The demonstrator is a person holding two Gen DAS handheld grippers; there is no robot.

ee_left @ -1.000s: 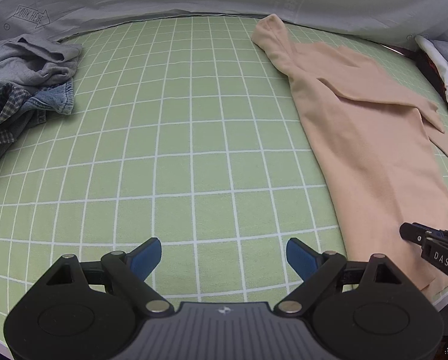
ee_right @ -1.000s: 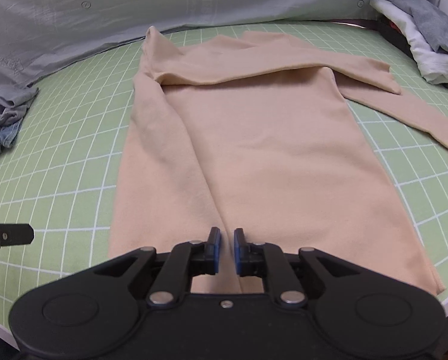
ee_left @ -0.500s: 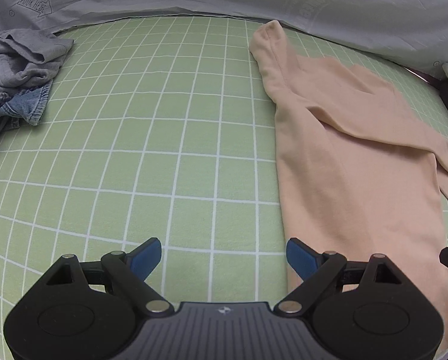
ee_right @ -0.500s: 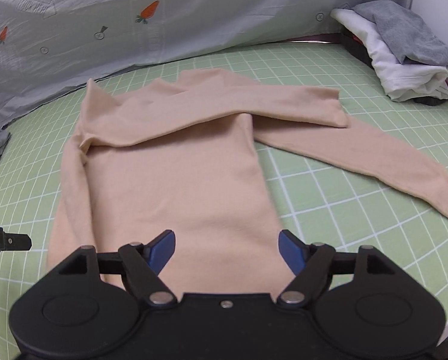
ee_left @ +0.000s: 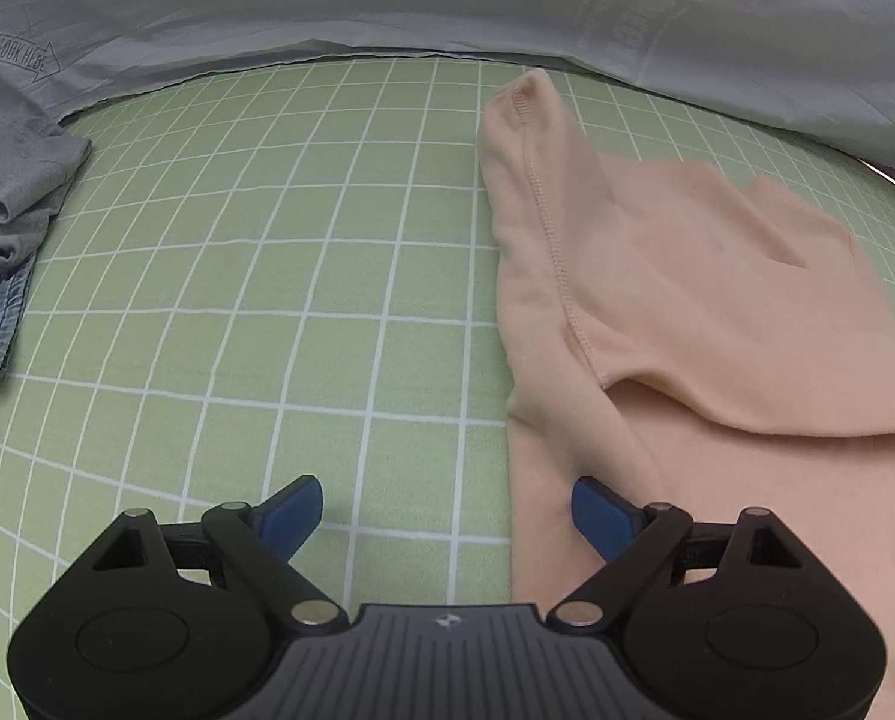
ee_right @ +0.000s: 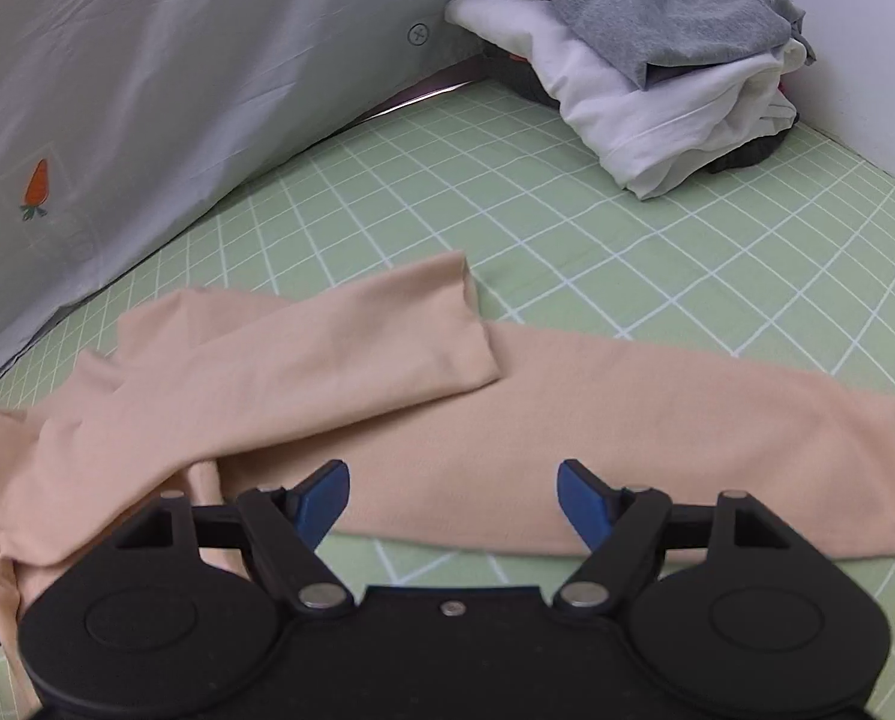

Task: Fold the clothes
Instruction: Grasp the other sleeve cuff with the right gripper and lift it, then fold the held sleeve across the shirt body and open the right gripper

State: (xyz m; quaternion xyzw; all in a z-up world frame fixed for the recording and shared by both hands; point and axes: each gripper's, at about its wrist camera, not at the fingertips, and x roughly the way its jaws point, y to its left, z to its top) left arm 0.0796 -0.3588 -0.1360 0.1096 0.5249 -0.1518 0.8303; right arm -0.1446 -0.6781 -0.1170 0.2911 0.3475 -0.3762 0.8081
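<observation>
On the green gridded surface (ee_left: 339,276) a peach top (ee_left: 687,300) lies flat, one sleeve (ee_right: 303,360) folded across it, the other (ee_right: 657,420) stretched out. Stacked clothes (ee_right: 645,72) sit far off. Both the left hand-held gripper (ee_left: 447,510) and right hand-held gripper (ee_right: 453,498) hang spread apart, holding nothing.

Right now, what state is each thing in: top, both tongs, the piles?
Top: flat on mat, one sleeve folded across, other stretched out.
Left tongs: open, empty, over the top's edge.
Right tongs: open, empty, over the stretched sleeve.
Folded stack: piled in the corner.
Loose pile: crumpled, unfolded.
</observation>
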